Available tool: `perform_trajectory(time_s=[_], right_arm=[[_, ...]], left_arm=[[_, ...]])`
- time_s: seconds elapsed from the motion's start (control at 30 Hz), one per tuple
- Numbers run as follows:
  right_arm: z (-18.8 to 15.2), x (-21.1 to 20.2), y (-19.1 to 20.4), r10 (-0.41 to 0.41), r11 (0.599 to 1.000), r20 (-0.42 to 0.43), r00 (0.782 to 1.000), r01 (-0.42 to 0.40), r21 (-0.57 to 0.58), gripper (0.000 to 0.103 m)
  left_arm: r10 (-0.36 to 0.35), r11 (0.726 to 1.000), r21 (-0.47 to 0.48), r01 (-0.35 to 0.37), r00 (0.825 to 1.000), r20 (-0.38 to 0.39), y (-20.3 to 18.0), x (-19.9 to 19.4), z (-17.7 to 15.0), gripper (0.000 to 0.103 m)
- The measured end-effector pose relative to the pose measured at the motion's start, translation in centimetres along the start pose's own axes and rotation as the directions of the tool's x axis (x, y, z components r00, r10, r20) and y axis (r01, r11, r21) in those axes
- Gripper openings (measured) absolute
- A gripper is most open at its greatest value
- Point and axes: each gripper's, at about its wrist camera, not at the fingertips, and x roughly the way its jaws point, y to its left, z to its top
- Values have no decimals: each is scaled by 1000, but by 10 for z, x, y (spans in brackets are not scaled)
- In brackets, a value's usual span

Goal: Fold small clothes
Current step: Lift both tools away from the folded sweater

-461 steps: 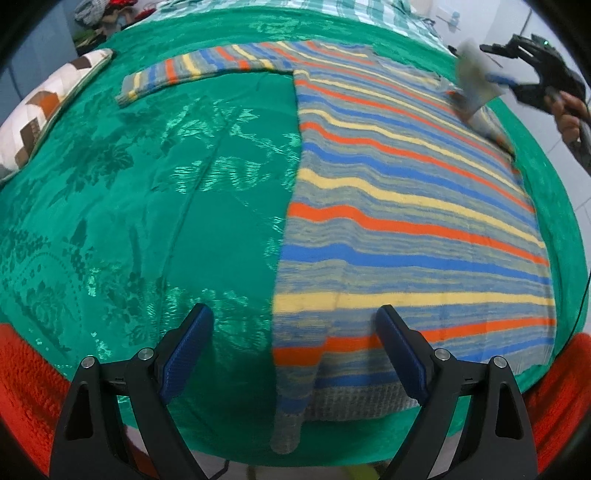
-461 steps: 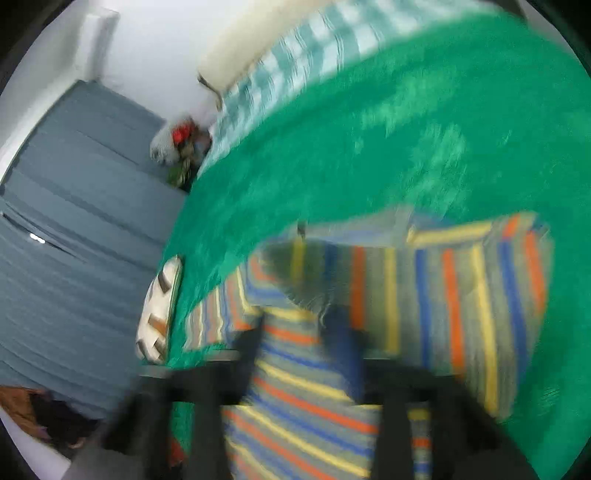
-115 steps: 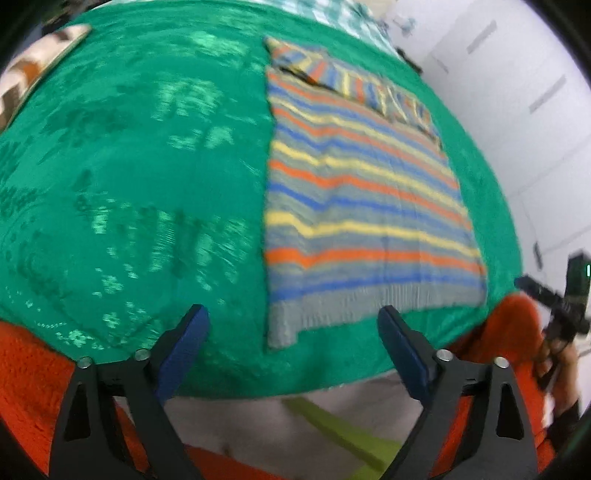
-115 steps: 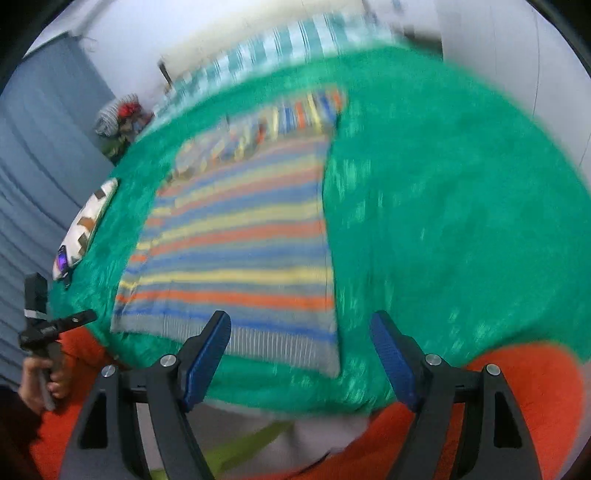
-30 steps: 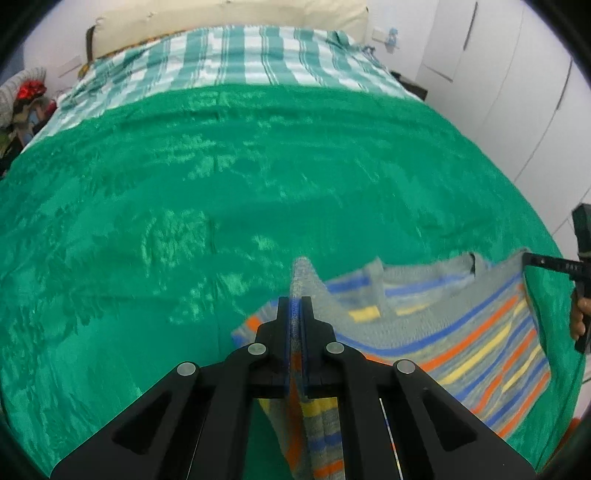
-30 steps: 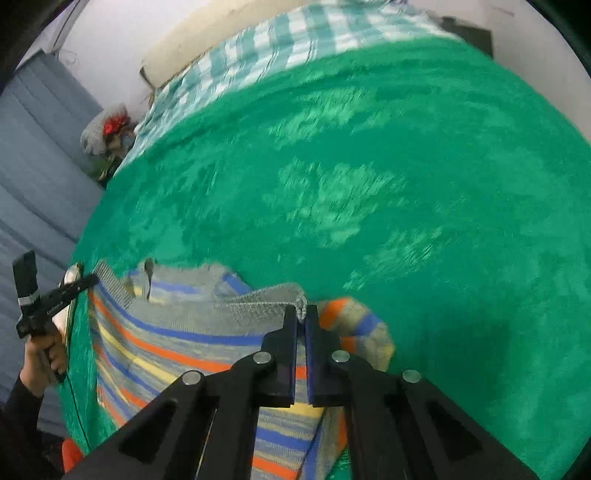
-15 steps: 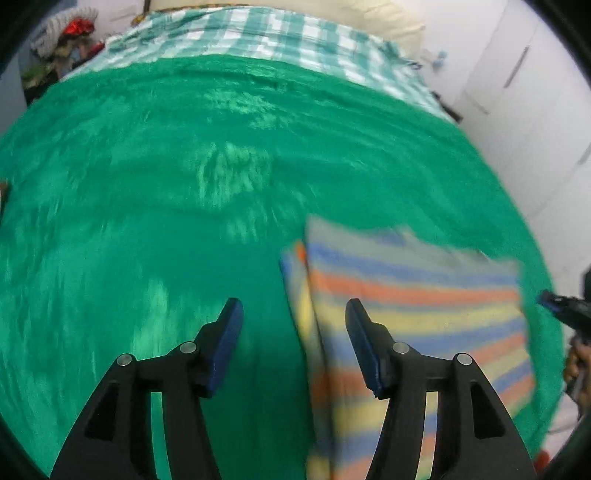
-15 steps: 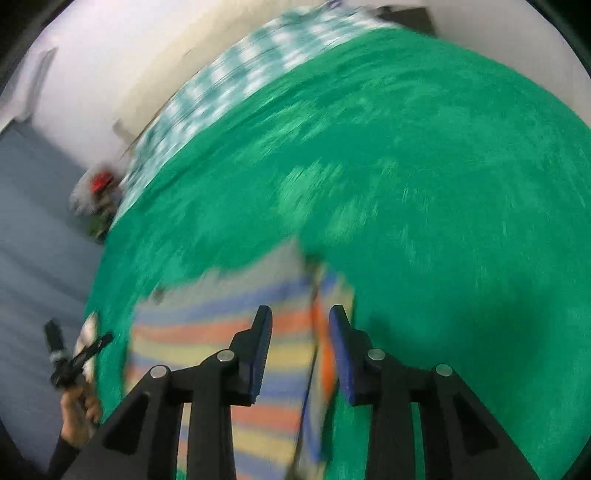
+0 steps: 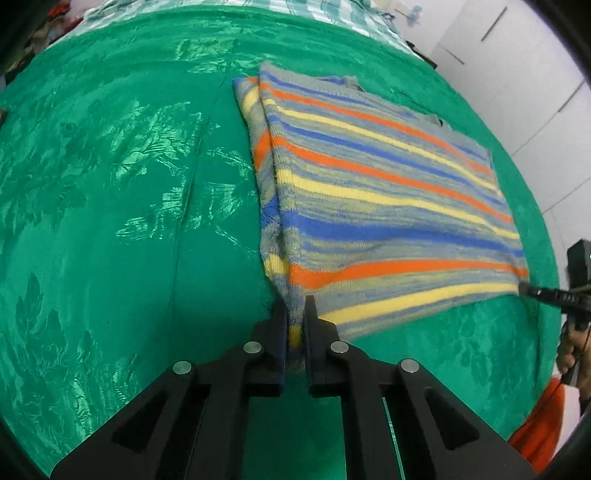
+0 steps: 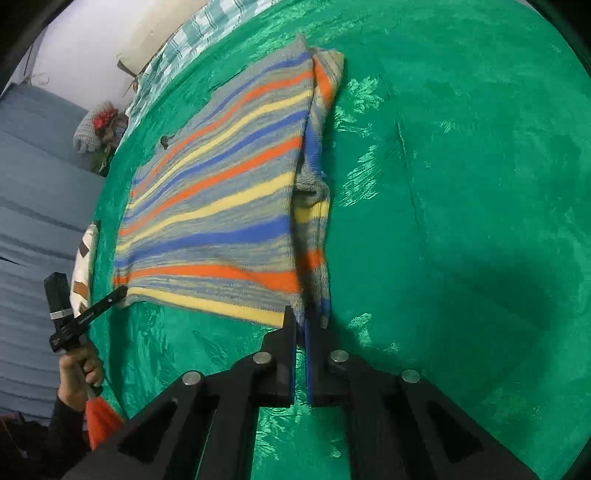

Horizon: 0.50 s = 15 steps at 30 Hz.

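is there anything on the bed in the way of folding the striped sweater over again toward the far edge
Nothing visible. Both the left gripper and right gripper already pinch the striped sweater's near corners, and only bare green bedspread surrounds it.

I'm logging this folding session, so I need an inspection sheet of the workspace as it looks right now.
Surface: green bedspread, patterned, lightly creased.
Job's things: striped sweater, folded over, layered edges showing on both short sides.
Clutter: patterned pillow at the bed's edge.
Grippers: left gripper shut on the sweater's near corner; right gripper shut on the opposite near corner.
Cables: nothing seen.
Surroundings: checked sheet beyond the bedspread, white cupboard doors, grey curtain, bundle of things by the curtain.
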Motion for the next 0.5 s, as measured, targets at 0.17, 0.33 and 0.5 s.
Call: perform_trajectory(time_s=[0.17, 0.33, 0.5], right_arm=[[6, 6, 17, -43, 998, -7, 999, 42, -43, 13], [-5, -43, 39, -128, 981, 164, 978, 149, -122, 37], [3, -33, 94, -8, 956, 173, 985, 59, -287, 38]], left_arm=[[37, 999, -7, -37, 999, -10, -7, -7, 6, 30], [96, 995, -47, -89, 981, 171, -9, -61, -13, 60], [24, 994, 103, -47, 976, 215, -70, -49, 3, 78]])
